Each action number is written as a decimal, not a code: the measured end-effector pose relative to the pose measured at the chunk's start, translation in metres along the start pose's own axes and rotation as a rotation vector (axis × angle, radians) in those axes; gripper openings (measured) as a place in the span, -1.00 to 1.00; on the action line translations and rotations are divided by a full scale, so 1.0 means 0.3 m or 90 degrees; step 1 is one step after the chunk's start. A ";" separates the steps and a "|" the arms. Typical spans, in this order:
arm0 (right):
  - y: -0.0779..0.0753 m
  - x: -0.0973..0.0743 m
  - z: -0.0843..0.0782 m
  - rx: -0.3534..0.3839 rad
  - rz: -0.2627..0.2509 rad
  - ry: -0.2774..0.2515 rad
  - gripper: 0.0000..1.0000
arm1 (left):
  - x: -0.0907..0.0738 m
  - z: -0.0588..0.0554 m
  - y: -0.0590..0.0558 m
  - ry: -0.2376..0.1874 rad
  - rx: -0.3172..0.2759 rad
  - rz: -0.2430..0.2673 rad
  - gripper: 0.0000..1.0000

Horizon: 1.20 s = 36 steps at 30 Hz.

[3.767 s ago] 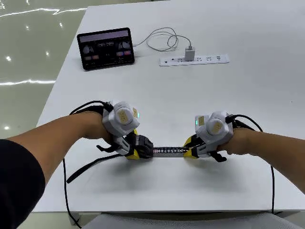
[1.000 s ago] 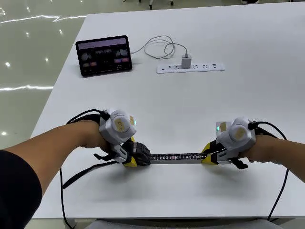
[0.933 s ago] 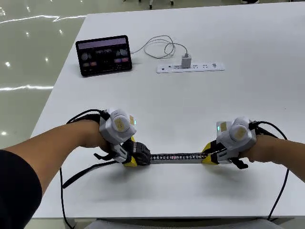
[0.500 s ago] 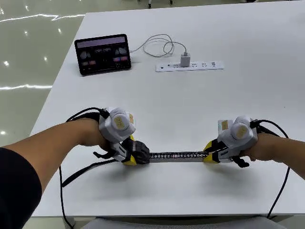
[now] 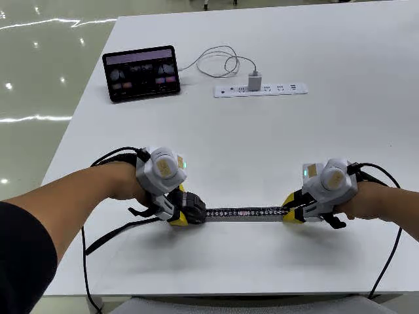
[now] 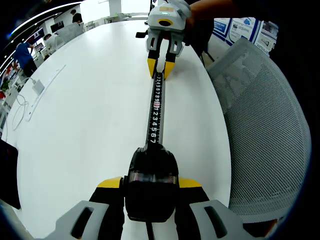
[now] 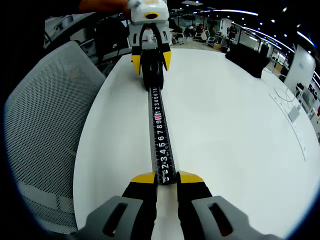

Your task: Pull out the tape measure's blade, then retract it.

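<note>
Both forearms come in low over the near edge of the white surface (image 5: 262, 150), hands wrapped around the gripper bodies, and the two grippers point straight at each other along that edge. The left gripper (image 6: 150, 182) sits toward the near left corner, its yellow-tipped jaws pressed against the sides of the black tape measure case (image 6: 151, 185), which rests on the surface. Out of the case runs the blade (image 6: 156, 107), lying flat on the surface with its numbers facing up, stretched in a straight line to the right gripper (image 7: 167, 178). That one has its jaws pinched in on the blade's free end, and the right gripper view shows the strip leading away to the case at the far end. The left forearm angles in from the lower left with a dark sleeve at the elbow; the right wrist lies level, close to the surface. Black cables (image 5: 98, 239) trail from both grippers off the near edge. Toward the far left corner a tablet (image 5: 142, 72) stands propped up, and a white power strip (image 5: 262, 89) lies beside it with a charger plugged in. A grey mesh chair (image 6: 260, 125) sits just off the near edge.
</note>
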State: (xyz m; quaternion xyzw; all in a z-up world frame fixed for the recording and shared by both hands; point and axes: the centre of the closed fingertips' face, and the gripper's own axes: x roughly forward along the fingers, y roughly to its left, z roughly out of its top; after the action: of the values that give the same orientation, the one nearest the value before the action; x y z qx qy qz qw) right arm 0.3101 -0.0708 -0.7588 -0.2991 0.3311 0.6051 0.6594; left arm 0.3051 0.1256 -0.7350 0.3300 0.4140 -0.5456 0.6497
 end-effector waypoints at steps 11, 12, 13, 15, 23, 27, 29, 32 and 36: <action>-0.003 -0.014 -0.020 0.001 -0.003 0.003 -0.80 | 0.001 0.000 -0.001 0.000 -0.001 0.000 -0.31; -0.004 -0.016 -0.023 0.001 -0.002 0.005 -0.80 | 0.000 0.000 -0.001 0.001 0.000 0.000 -0.31; -0.004 -0.017 -0.024 0.001 -0.002 0.006 -0.80 | 0.000 0.001 -0.002 0.000 0.000 0.000 -0.31; -0.003 -0.020 -0.027 0.001 -0.002 0.007 -0.80 | 0.001 0.001 -0.001 0.000 -0.001 0.000 -0.31; -0.004 -0.034 -0.043 0.003 -0.003 0.011 -0.80 | -0.001 0.000 -0.004 -0.002 -0.001 0.001 -0.31; -0.003 -0.045 -0.052 0.000 -0.004 0.014 -0.80 | -0.001 0.000 -0.006 -0.002 -0.001 0.001 -0.31; -0.004 -0.049 -0.058 0.001 -0.005 0.016 -0.80 | -0.001 0.001 -0.005 -0.003 -0.004 0.002 -0.30; -0.003 -0.057 -0.065 0.002 -0.006 0.018 -0.80 | -0.001 0.001 -0.006 -0.006 -0.006 0.003 -0.30; -0.002 -0.069 -0.075 0.007 -0.008 0.017 -0.80 | -0.001 0.001 -0.005 -0.005 -0.003 0.003 -0.31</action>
State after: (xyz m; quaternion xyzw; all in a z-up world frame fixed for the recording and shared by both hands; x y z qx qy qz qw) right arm 0.3081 -0.1011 -0.7557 -0.3055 0.3414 0.5951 0.6603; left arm 0.3035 0.1252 -0.7346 0.3269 0.4119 -0.5444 0.6535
